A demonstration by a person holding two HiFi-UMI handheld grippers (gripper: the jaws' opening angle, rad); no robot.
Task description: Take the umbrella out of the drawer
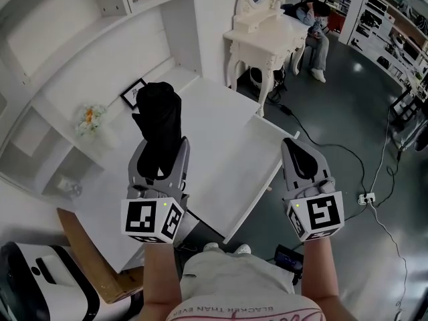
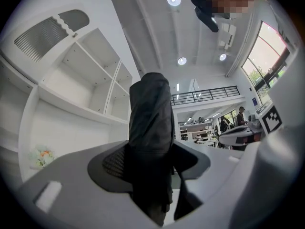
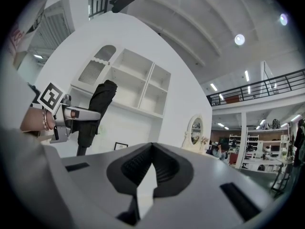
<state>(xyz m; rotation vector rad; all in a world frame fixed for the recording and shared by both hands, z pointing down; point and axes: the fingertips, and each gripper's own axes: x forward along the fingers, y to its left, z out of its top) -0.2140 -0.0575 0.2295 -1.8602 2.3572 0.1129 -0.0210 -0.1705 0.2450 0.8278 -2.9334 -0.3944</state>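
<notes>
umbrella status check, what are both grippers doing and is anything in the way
Left gripper shut on the black umbrella, folded, held upright over the white table. Right gripper shut, empty, off to the side. Nothing around the umbrella blocks it.

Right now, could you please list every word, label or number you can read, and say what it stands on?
"THAN EVER", upside down on the person's shirt; the word before looks like "BLACKER".
Pink script below it: cut off, unreadable.
Framed picture: too small to read.
Marker cubes: patterns only, no text.
</notes>
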